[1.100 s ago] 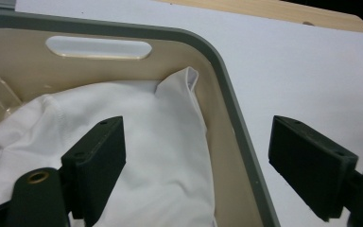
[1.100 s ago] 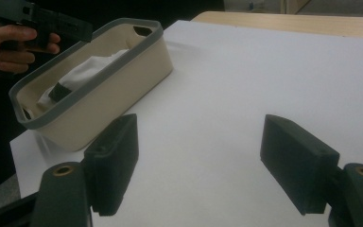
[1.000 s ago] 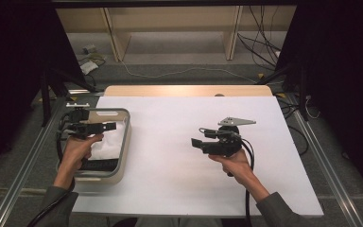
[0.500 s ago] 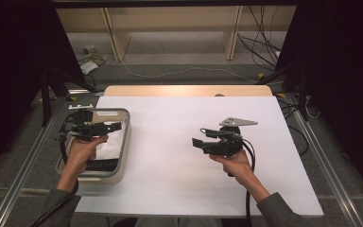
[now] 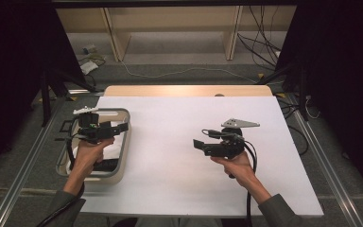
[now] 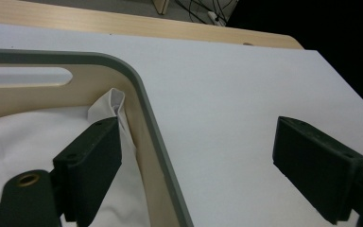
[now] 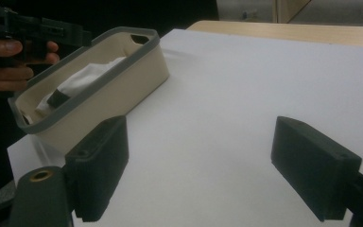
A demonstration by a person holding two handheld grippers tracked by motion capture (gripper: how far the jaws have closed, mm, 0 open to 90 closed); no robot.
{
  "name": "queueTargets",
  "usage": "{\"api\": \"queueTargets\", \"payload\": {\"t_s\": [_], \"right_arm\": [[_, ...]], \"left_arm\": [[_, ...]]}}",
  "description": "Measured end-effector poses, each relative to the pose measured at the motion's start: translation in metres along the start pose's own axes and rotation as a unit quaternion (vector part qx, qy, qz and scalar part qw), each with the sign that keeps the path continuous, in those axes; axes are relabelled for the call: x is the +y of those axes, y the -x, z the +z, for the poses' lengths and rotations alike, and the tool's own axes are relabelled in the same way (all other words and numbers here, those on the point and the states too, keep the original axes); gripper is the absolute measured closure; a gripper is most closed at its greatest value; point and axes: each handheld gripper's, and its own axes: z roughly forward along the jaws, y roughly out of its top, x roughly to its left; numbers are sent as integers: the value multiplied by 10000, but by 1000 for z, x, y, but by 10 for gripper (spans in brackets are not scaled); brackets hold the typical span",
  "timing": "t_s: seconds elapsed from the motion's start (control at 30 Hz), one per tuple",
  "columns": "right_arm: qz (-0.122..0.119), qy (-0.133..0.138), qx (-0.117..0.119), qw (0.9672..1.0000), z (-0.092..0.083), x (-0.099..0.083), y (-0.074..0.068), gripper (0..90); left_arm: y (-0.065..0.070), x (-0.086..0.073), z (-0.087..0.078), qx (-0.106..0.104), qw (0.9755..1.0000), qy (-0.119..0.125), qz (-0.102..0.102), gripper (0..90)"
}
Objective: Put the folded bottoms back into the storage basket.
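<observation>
A beige bin with a grey rim sits at the table's left edge and holds a white cloth and a dark object. My left gripper hovers open across the bin's right rim. One jaw is over the cloth and the other over the white table. My right gripper is held mid-table and points left toward the bin. Its jaws have just been opening and nothing is between them.
A white sheet covers the table, with a wooden strip along the far edge. Cables and shelf legs lie on the floor beyond. The person's left hand is seen behind the bin in the right gripper view.
My left gripper has shifted slightly to the right over the bin's rim. The right hand has stayed where it was.
</observation>
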Motion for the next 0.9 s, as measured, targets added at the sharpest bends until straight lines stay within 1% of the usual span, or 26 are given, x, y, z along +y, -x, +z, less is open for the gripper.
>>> {"api": "queueTargets", "payload": {"t_s": [0.1,0.17,0.27,0.37,0.43,0.5,0.57,0.7,0.9], "right_arm": [[19,51,-17,10000,-3,0,0,207],[-8,90,-23,10000,-4,-1,1,207],[17,107,-16,9999,-5,-2,1,207],[-10,124,-21,9999,-6,-3,1,207],[-12,123,-39,9999,-7,-4,0,207],[-25,134,-39,9999,-7,-4,0,207],[-40,165,-40,9998,-8,-4,-1,207],[-55,208,-54,9998,-9,-5,-2,207],[-76,231,-88,9997,-12,-7,-2,207]], "left_arm": [[6,-3,3,-30,9999,24,107,159],[10,-5,4,-68,9998,29,189,159],[16,-8,5,-163,9994,87,282,159],[22,-11,6,-253,9988,160,384,159],[26,-13,7,-319,9984,196,417,159],[31,-16,8,-322,9981,233,464,160],[36,-18,9,-258,9978,287,545,163],[44,-22,9,-400,9966,362,627,163],[54,-28,8,-639,9941,461,745,163]]}}
